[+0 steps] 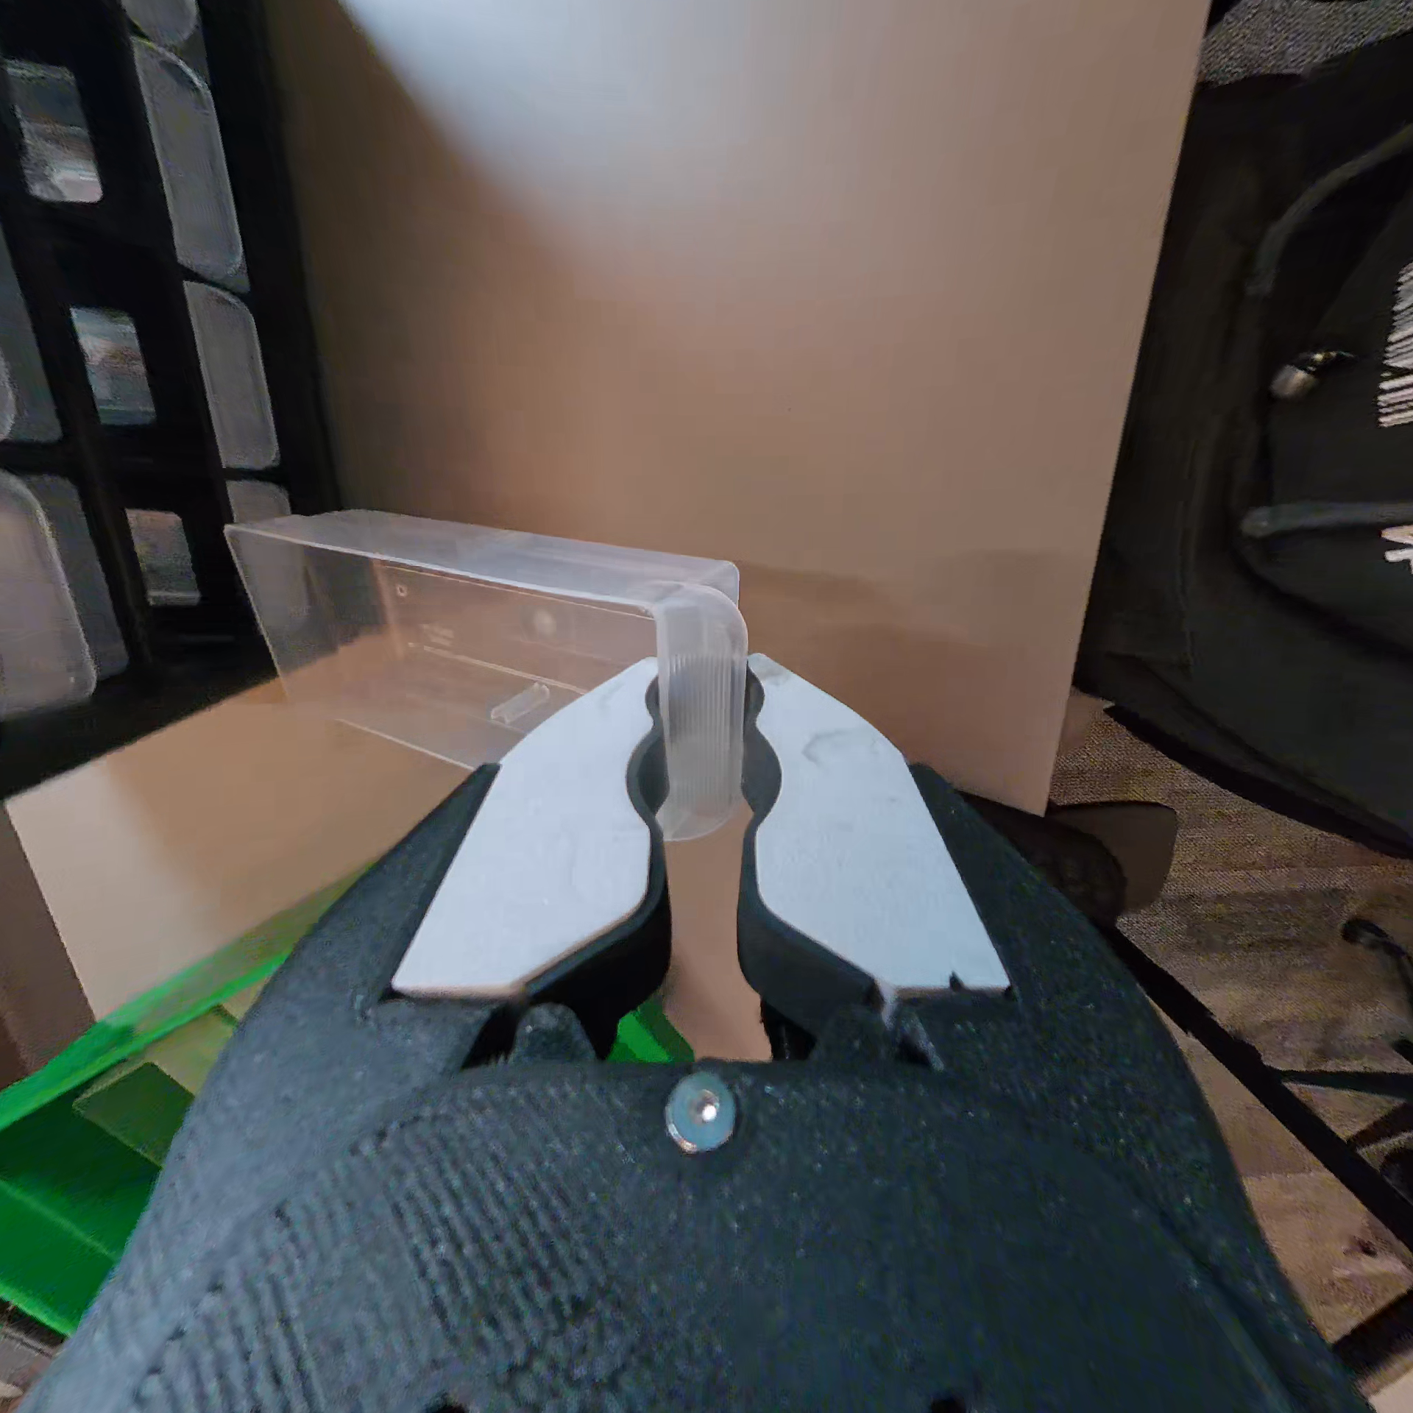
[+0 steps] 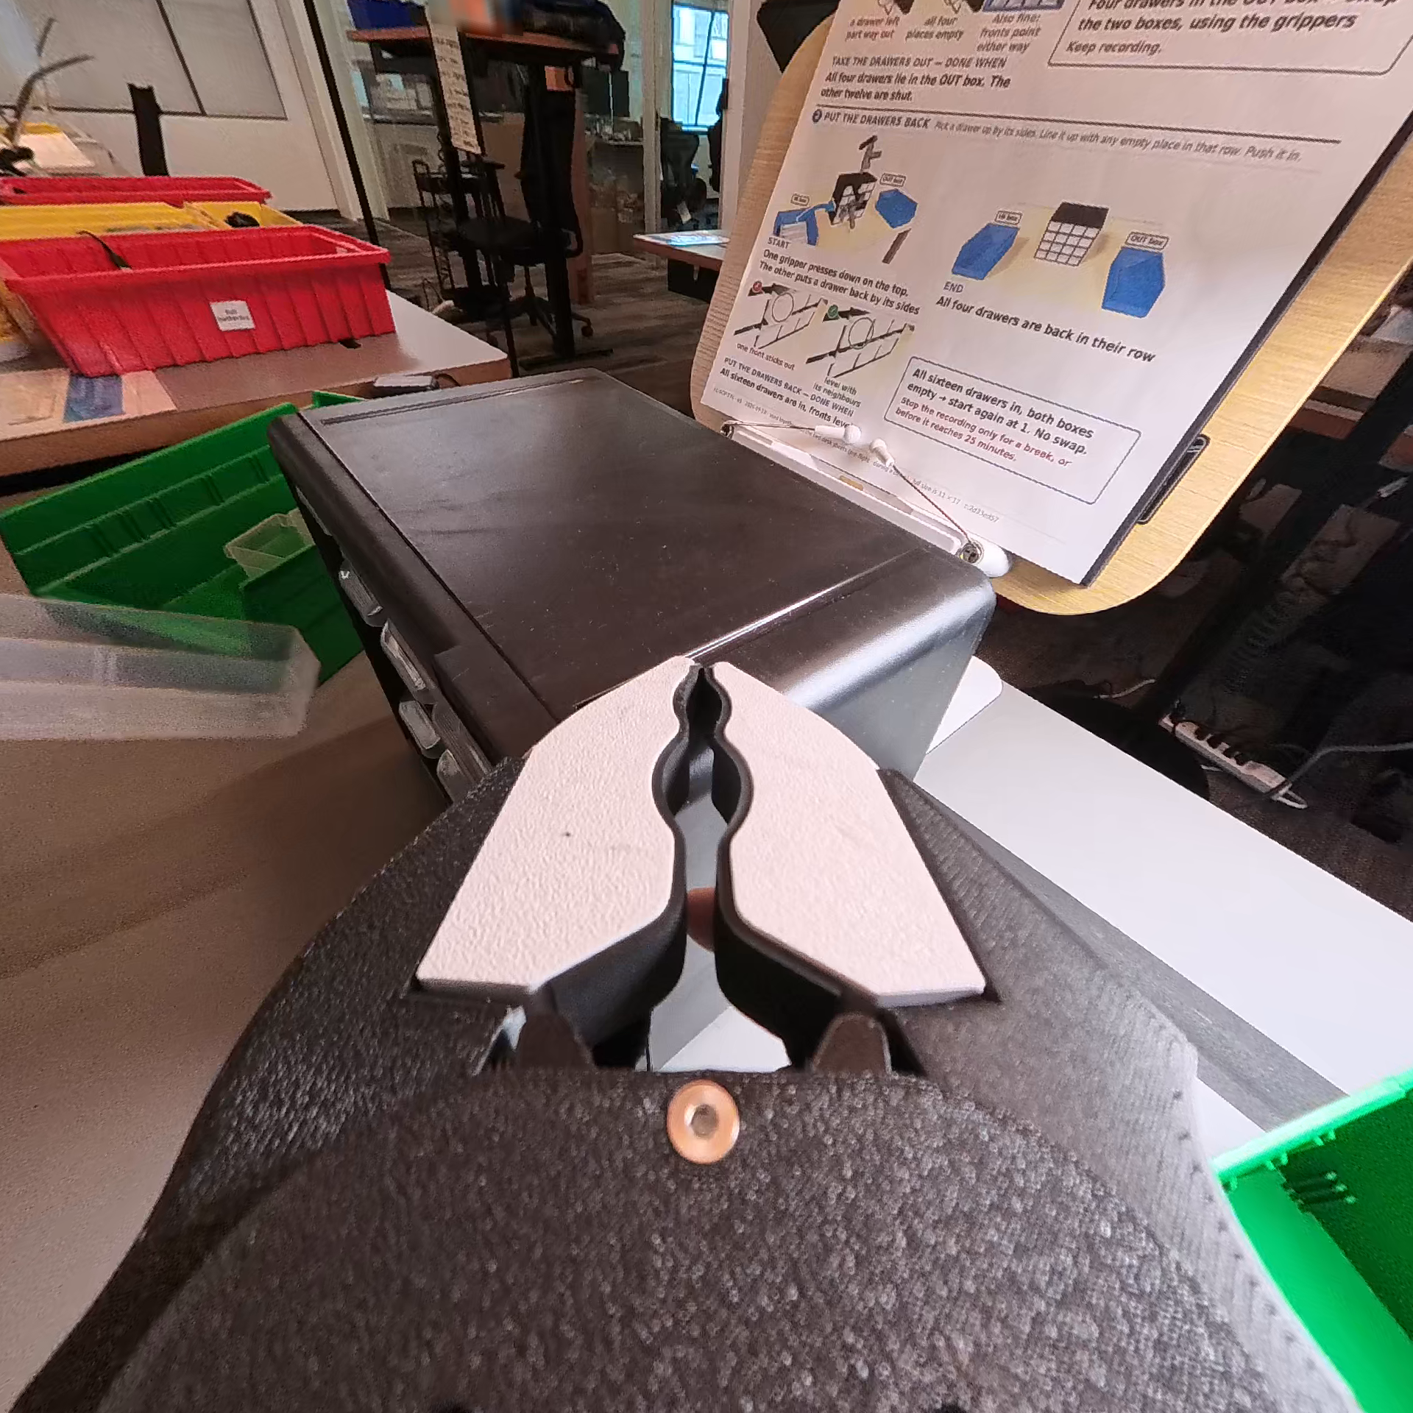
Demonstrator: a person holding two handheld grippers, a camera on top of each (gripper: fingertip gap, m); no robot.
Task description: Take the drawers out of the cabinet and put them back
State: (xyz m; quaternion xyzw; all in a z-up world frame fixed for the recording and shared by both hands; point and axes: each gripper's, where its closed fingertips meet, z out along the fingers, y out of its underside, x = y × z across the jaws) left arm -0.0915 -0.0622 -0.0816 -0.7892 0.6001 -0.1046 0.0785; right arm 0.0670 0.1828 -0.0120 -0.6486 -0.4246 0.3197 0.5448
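My left gripper [image 1: 702, 680] is shut on the frosted front tab of a clear plastic drawer [image 1: 459, 635]. It holds the drawer in the air, tilted, to the right of the black cabinet [image 1: 115, 344], whose front shows several clear drawers in their slots. In the right wrist view my right gripper [image 2: 702, 671] is shut and empty, its tips resting at the near top edge of the black cabinet [image 2: 612, 520]. The held drawer shows blurred at the left edge of that view [image 2: 145, 673].
A green bin [image 1: 69, 1193] lies below my left gripper; it also shows left of the cabinet [image 2: 153, 527] with a small clear drawer inside. Another green bin [image 2: 1330, 1216] is at the lower right. An instruction board [image 2: 1070, 252] stands behind the cabinet. Red bins [image 2: 199, 298] sit far left.
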